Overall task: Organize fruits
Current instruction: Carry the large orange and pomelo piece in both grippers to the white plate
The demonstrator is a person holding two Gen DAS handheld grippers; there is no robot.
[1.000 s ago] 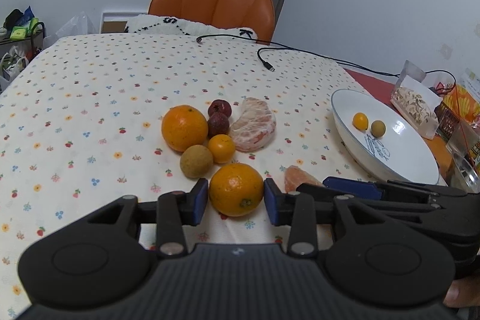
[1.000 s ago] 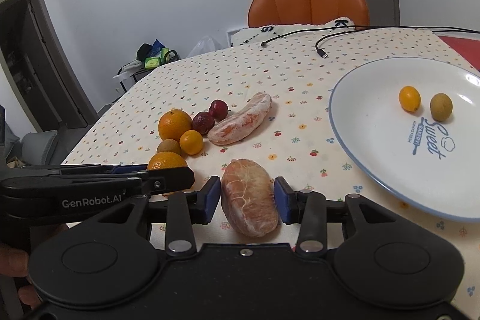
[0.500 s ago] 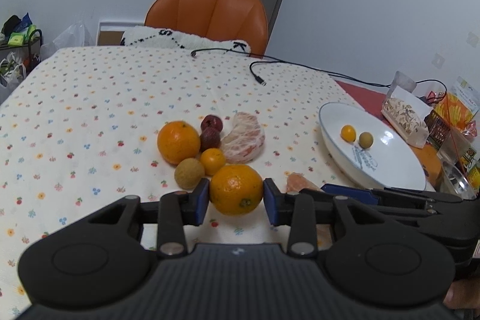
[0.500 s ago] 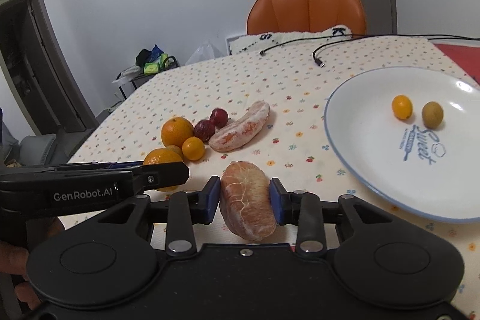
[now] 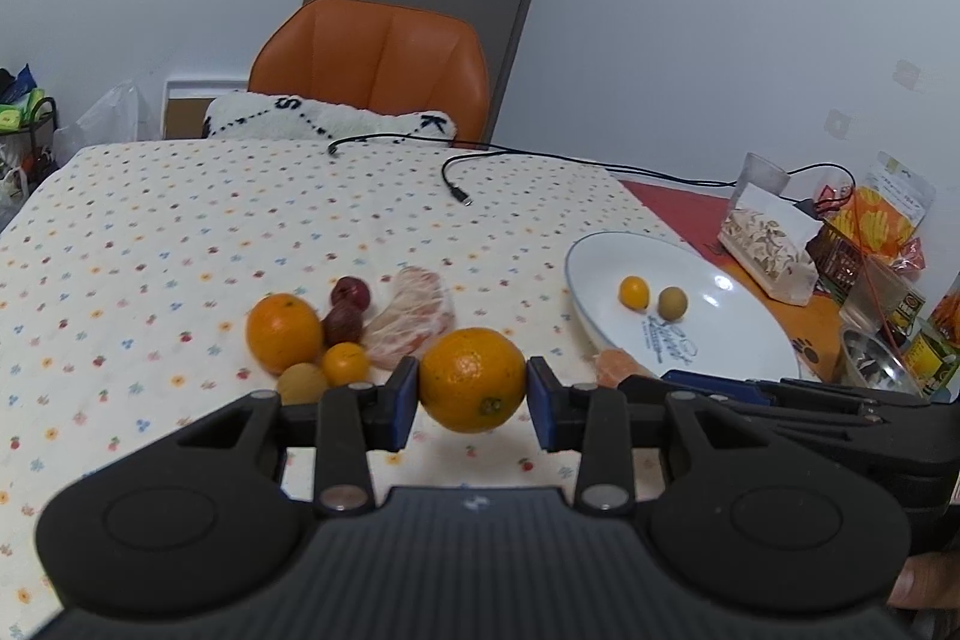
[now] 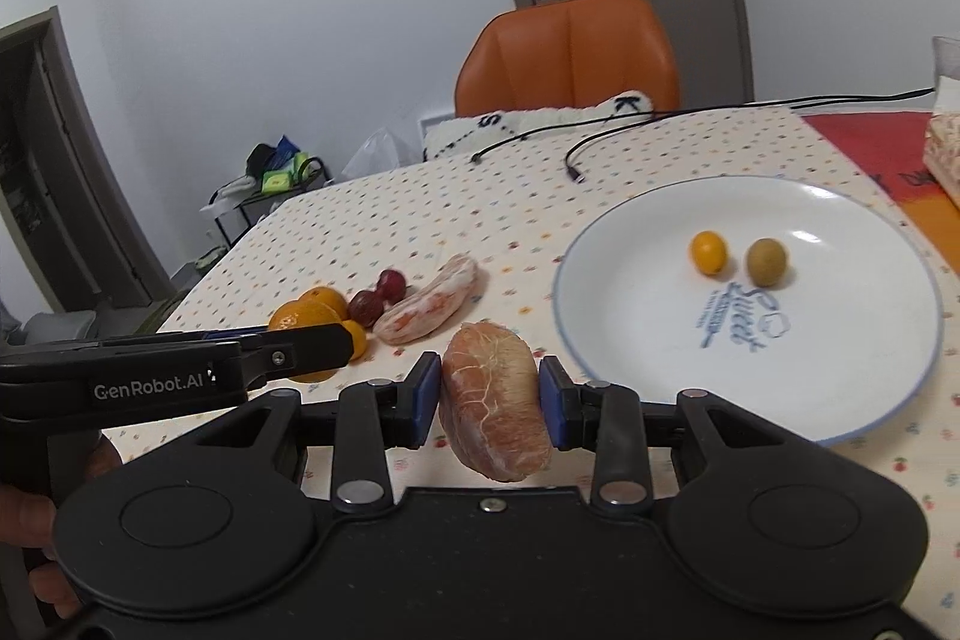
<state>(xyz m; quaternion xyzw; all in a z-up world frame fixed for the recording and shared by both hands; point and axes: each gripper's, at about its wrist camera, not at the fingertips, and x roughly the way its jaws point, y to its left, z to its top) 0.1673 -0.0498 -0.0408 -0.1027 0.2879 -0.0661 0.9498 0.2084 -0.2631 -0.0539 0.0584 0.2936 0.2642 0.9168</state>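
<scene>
left gripper [image 5: 472, 403] clamped on orange [image 5: 472, 379], off the cloth | right gripper [image 6: 487, 403] clamped on peeled segment [image 6: 495, 403], near plate [image 6: 600, 340] | risk: round orange slips, soft segment squashes, grippers collide

Home dining room: tablecloth [image 5: 180, 232], chair [image 5: 384, 70]

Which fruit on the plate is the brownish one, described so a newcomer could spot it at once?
Find the white plate with the blue rim on the dotted tablecloth. Two small fruits sit apart near its middle, above the blue lettering. The one you want is the dull olive-brown fruit, on the right of the glossy yellow-orange fruit.
</scene>
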